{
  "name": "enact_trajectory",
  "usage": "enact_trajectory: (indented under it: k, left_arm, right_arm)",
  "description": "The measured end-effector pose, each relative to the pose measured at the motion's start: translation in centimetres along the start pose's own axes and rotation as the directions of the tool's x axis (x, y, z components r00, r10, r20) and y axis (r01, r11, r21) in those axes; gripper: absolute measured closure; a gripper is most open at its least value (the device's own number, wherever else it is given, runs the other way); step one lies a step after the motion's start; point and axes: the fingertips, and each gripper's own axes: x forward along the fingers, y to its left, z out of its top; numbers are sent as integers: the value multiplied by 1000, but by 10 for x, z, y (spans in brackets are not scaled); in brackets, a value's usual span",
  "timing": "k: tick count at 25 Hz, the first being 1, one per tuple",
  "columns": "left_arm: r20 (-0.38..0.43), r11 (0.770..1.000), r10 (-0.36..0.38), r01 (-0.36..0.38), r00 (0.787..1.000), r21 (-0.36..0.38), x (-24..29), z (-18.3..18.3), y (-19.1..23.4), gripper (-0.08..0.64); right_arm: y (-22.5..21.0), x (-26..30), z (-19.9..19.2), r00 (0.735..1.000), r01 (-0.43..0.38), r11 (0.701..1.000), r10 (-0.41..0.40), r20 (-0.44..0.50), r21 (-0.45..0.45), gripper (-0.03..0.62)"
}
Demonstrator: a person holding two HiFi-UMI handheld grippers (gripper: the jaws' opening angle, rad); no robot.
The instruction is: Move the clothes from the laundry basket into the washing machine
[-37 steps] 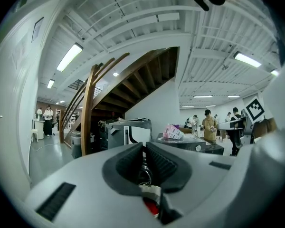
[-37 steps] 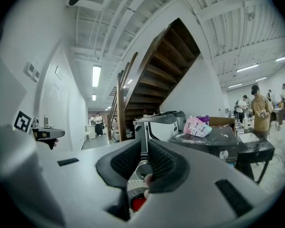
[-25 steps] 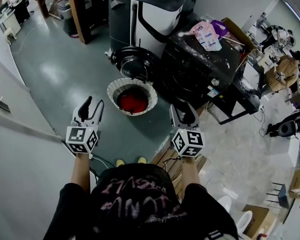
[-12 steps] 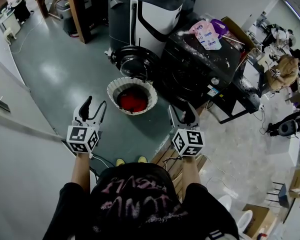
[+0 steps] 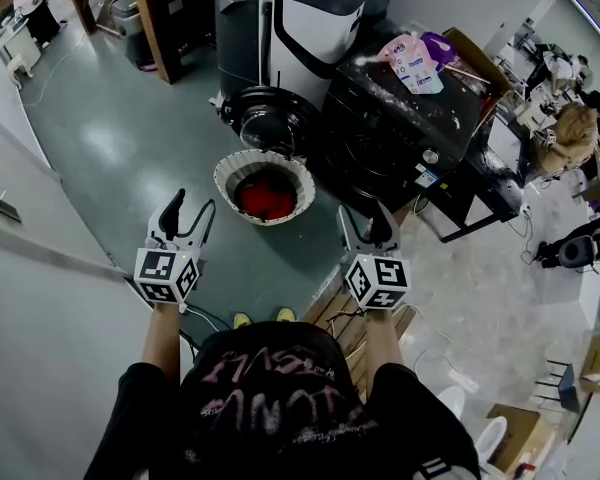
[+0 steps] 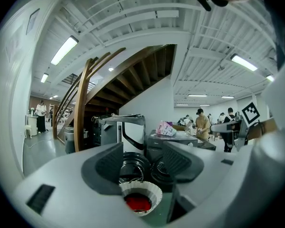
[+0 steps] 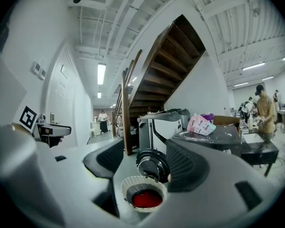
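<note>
Standing before the laundry basket [image 5: 226,172], the person holds both grippers out about level, above the floor and well short of the load. The left gripper [image 5: 190,208] and the right gripper [image 5: 365,218] have just been opening. Each gripper view shows the jaws apart with nothing between the pads. The red clothes [image 5: 265,196] lie heaped in the bottom of the basket, ahead of and below the fingertips and roughly midway between the two hands, the left perhaps slightly nearer. The heap is crumpled and shows no long axis. The washing machine [image 5: 400,128] stands just beyond the basket to the right, its round door [image 5: 270,118] swung open. In my judgement, no transfer has begun. The pick calls for a forward, downward reach, and the right hand is better placed for the machine.
</note>
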Motion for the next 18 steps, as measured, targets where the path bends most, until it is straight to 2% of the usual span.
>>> enact_trajectory:
  k: [18]
  left_arm:
    - [-46,999,18,-17,999,32,21,-7,-33,299]
  right_arm:
    - [-40,0,-9,1000,-6,1000,6,-4,13,310]
